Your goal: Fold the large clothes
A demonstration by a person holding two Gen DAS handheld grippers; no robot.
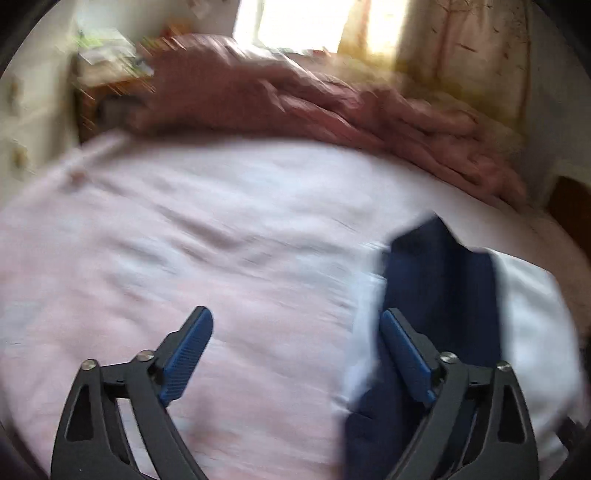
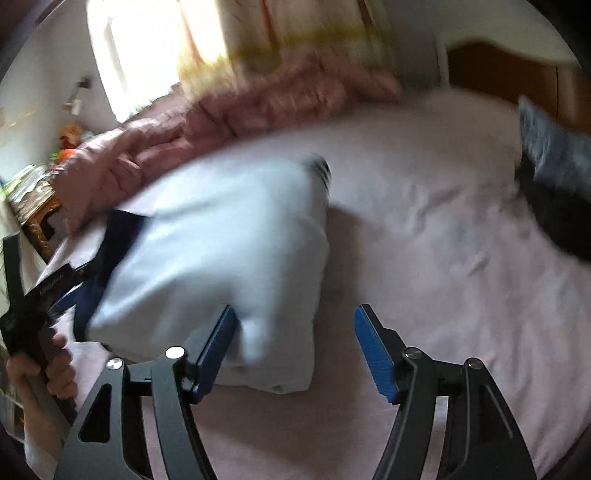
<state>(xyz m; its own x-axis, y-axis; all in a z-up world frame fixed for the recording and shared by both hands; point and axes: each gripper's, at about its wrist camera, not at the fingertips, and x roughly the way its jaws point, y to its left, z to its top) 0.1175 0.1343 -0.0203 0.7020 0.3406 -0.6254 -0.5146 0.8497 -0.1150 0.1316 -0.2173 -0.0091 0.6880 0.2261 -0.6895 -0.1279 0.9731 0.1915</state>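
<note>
Both grippers [image 1: 295,325] [image 2: 293,321] open (empty), white-and-navy garment [image 2: 221,240] on pink bedsheet [image 1: 184,229]

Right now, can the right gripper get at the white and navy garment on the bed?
Probably yes. The right gripper is open, and the garment lies on the pink sheet just ahead, by its left finger, with nothing between.

daylight glare from window [image 1: 295,26] at back, heavy motion blur both views, fisheye edges dark.
</note>
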